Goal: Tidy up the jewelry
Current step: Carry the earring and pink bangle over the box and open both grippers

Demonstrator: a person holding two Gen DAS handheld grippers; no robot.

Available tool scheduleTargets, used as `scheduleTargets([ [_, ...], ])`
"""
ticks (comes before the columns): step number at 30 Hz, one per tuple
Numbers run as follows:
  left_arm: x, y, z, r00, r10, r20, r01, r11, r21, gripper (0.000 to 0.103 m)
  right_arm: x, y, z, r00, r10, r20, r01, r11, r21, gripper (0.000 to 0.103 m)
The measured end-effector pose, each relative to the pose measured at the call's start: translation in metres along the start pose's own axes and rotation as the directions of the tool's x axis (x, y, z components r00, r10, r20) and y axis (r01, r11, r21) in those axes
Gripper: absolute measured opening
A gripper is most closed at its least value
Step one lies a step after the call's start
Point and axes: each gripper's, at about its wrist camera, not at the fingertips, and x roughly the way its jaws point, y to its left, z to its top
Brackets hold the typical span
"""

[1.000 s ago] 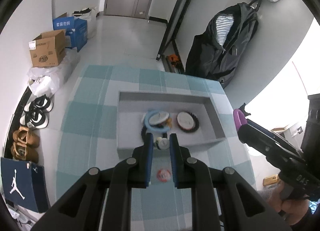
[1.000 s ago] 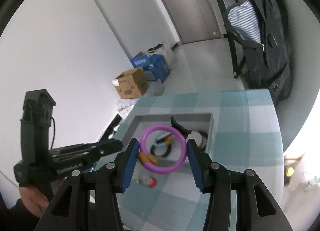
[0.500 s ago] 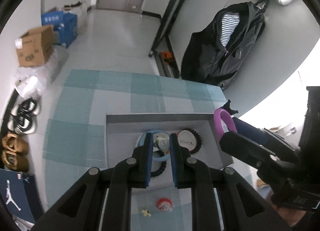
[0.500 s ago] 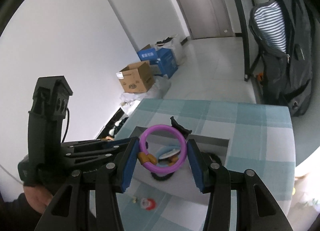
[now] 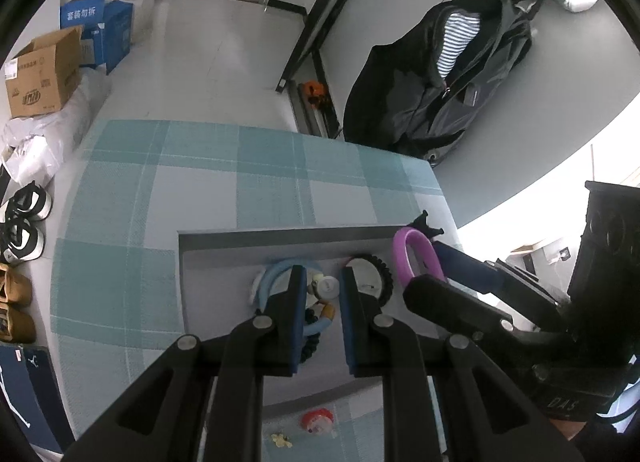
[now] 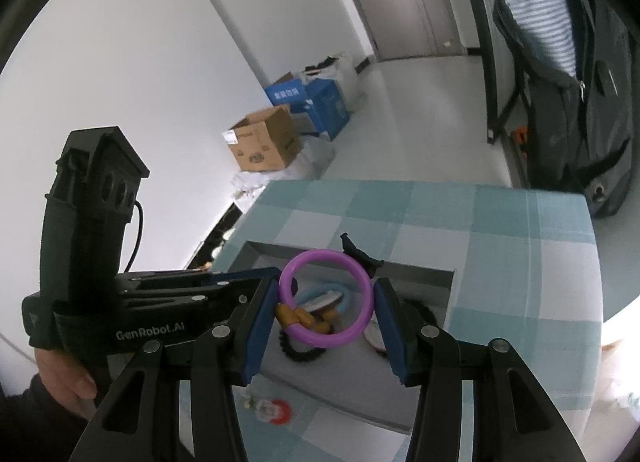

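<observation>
A grey tray (image 5: 280, 234) on the checked tablecloth holds a light blue bracelet (image 5: 272, 274), black beaded bracelets (image 5: 380, 266) and a white round piece. My left gripper (image 5: 322, 290) hovers over the tray, shut on a small white charm (image 5: 326, 287). My right gripper (image 6: 326, 302) is shut on a purple ring bracelet (image 6: 326, 302) with a gold clasp, held above the tray (image 6: 420, 274). The purple bracelet also shows in the left wrist view (image 5: 412, 258).
A red-and-white trinket (image 5: 318, 420) and a small yellow piece (image 5: 280, 439) lie on the cloth in front of the tray. Cardboard and blue boxes (image 5: 44, 74), shoes and a hanging black jacket (image 5: 440, 74) stand around the table.
Both grippers have moved forward over the tray, the left with the white charm, the right with the purple bracelet. The red trinket now lies behind them.
</observation>
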Motion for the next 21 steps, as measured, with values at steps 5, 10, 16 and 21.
scheduleTargets([
  [5, 0.007, -0.003, 0.001, 1.0, 0.005, -0.018, -0.005, 1.0, 0.018, 0.012, 0.005, -0.008, -0.001, 1.0, -0.005, -0.023, 0.005, 1.0, 0.023, 0.048],
  [10, 0.008, -0.005, -0.001, 0.999, -0.023, -0.028, 0.024, 0.999, 0.032, 0.012, 0.004, -0.012, -0.001, 1.0, -0.012, -0.024, 0.013, 0.999, 0.039, 0.048],
  [16, 0.003, -0.008, -0.003, 1.0, 0.002, -0.005, -0.002, 0.999, 0.048, 0.044, 0.002, -0.012, -0.005, 1.0, -0.01, -0.03, 0.011, 0.999, 0.037, 0.051],
  [21, -0.005, -0.003, -0.005, 0.999, -0.026, 0.031, 0.026, 1.0, 0.003, 0.058, -0.012, -0.02, -0.004, 1.0, -0.009, 0.008, 0.009, 0.998, 0.06, 0.065],
])
